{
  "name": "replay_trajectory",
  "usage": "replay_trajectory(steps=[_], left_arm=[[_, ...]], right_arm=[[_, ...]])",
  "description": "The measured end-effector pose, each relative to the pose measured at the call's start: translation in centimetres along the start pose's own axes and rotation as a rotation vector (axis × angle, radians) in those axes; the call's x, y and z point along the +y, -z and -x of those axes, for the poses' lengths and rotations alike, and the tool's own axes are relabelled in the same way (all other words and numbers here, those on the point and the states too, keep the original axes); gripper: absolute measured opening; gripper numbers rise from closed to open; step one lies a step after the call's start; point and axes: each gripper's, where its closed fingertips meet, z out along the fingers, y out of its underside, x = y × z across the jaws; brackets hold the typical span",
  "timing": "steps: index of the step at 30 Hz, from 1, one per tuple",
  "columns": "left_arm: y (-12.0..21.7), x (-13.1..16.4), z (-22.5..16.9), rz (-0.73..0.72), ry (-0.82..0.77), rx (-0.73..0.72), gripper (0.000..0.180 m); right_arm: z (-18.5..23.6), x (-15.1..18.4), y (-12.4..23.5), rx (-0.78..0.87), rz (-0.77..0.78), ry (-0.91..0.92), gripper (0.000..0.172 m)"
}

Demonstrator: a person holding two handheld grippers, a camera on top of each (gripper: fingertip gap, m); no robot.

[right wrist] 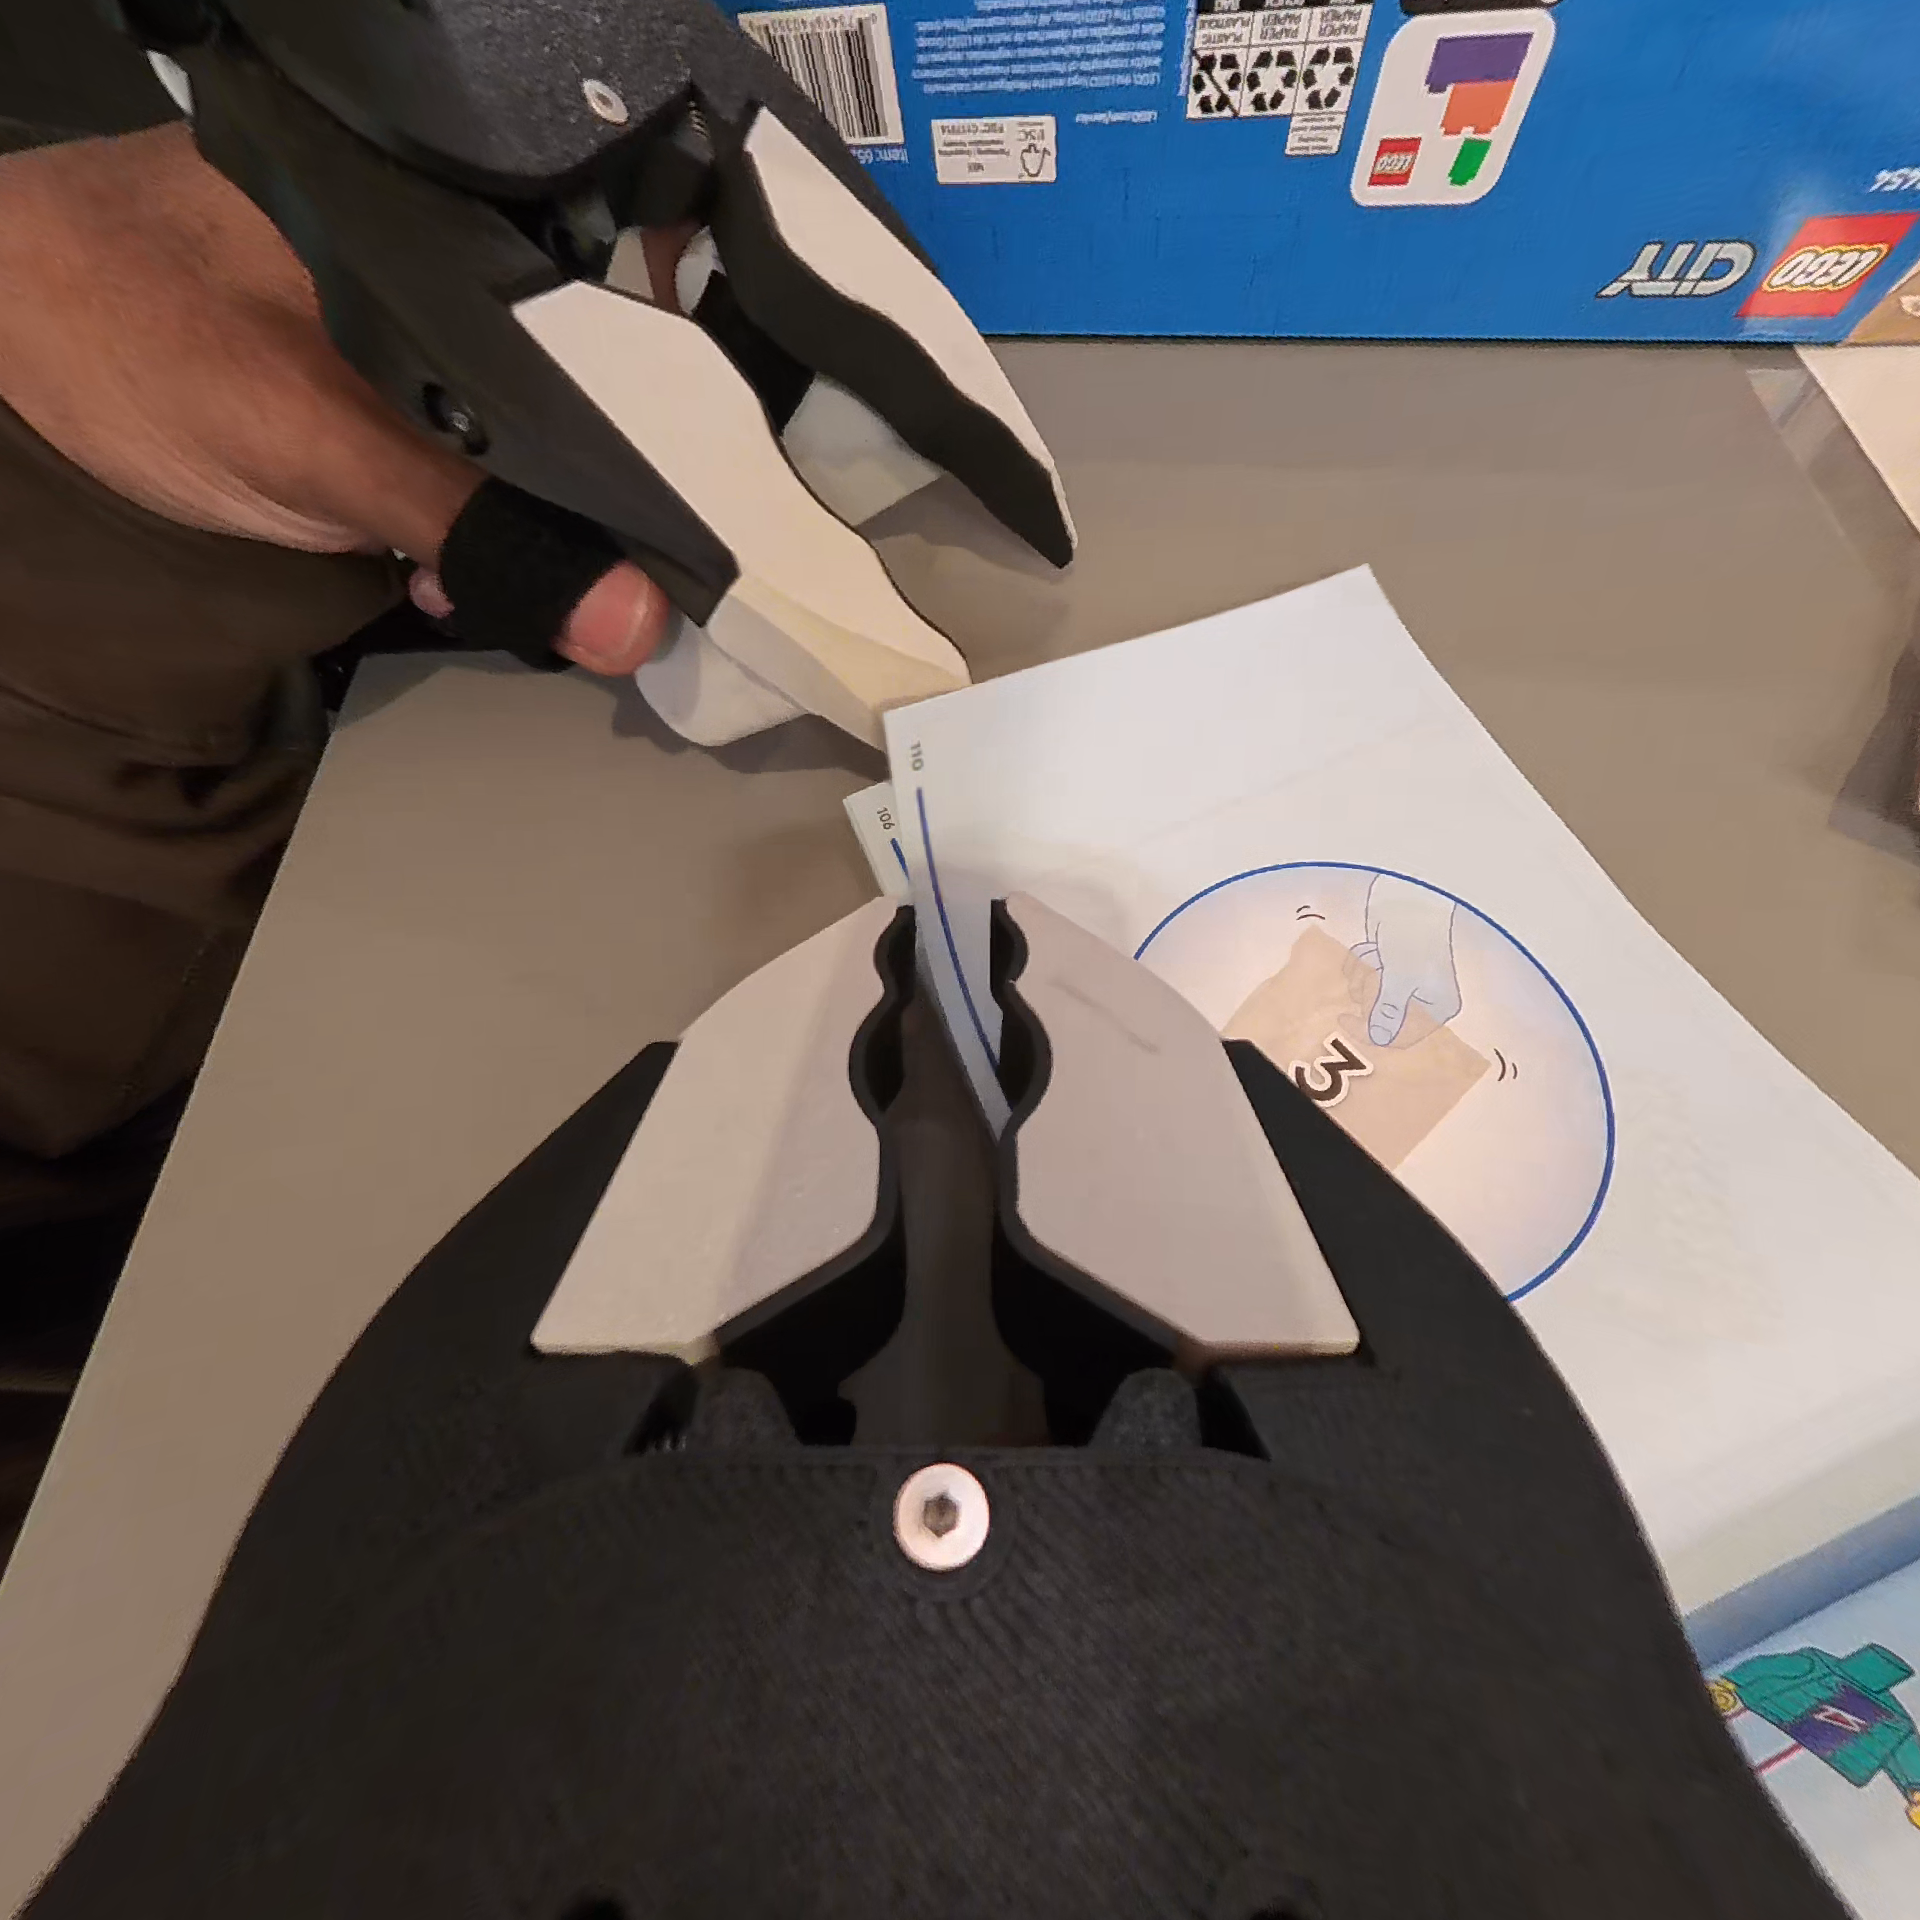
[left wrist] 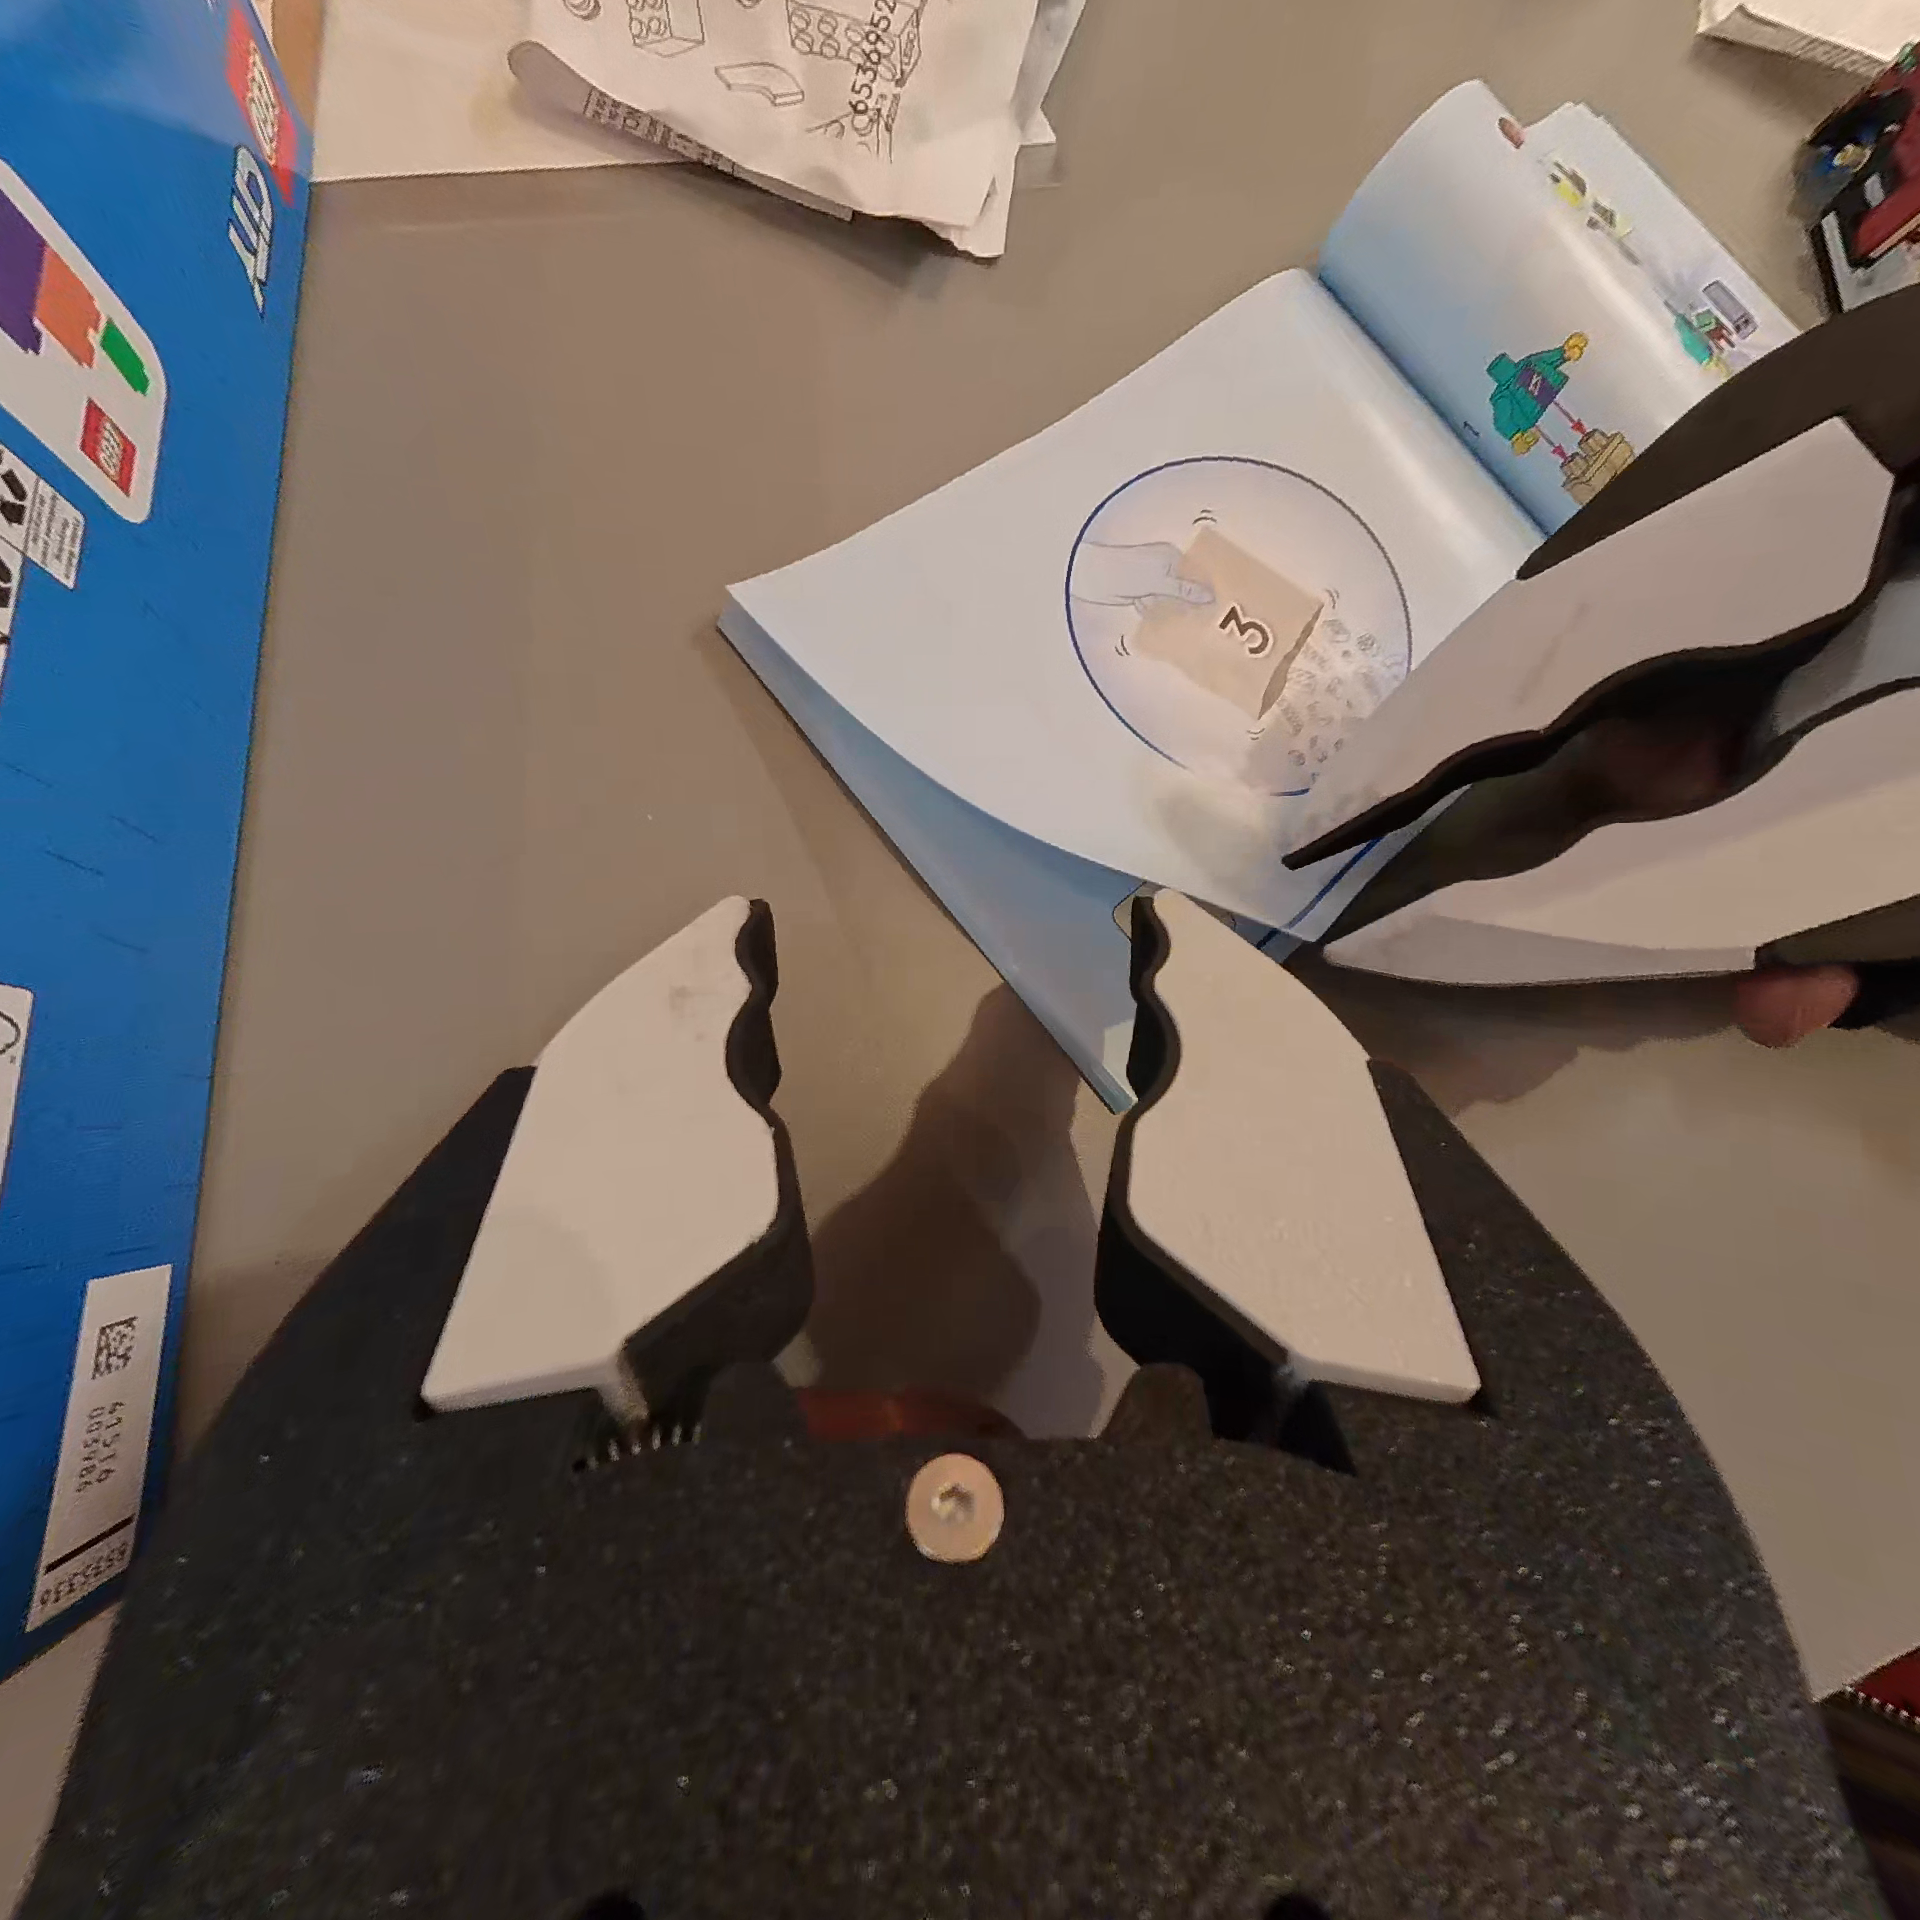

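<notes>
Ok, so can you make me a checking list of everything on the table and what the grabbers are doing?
Surface: grey table, flat.
Things in use: open booklet with its top page curling up.
Clutter: blue box, crumpled paper bags, small brick model at the far edge.
Grippers: left gripper wide open, one finger by the booklet's corner; right gripper slightly parted, with the page's edge between its fingers.
Cables: nothing seen.
Surroundings: a hand holding the left gripper.
</notes>
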Motion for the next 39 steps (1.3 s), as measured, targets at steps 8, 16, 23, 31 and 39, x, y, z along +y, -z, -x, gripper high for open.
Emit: replay_trajectory(steps=[8, 16, 23, 31, 39], left_arm=[[-0.5, 0.4, 0.0, 0.039, -0.04, -0.039, 0.066], [-0.8, 0.2, -0.7, 0.037, -0.057, -0.028, 0.066], [-1.1, 0.1, -1.2, 0.039, -0.061, -0.018, 0.066], [-1.7, -0.1, -2.1, 0.021, -0.04, 0.031, 0.066], [-1.1, -0.9, -2.7, -0.041, -0.04, 0.097, 0.06]], right_arm=[[0.7, 0.0, -0.1, -0.011, 0.005, 0.056, 0.026], [2.2, -1.9, -0.1, 0.044, -0.123, 0.325, 0.05], [2.7, -1.7, -0.9, 0.074, -0.103, 0.443, 0.056], [2.9, -2.6, -0.7, 0.034, -0.158, 0.449, 0.063], [2.8, -3.1, -0.6, 0.012, -0.138, 0.48, 0.071]])
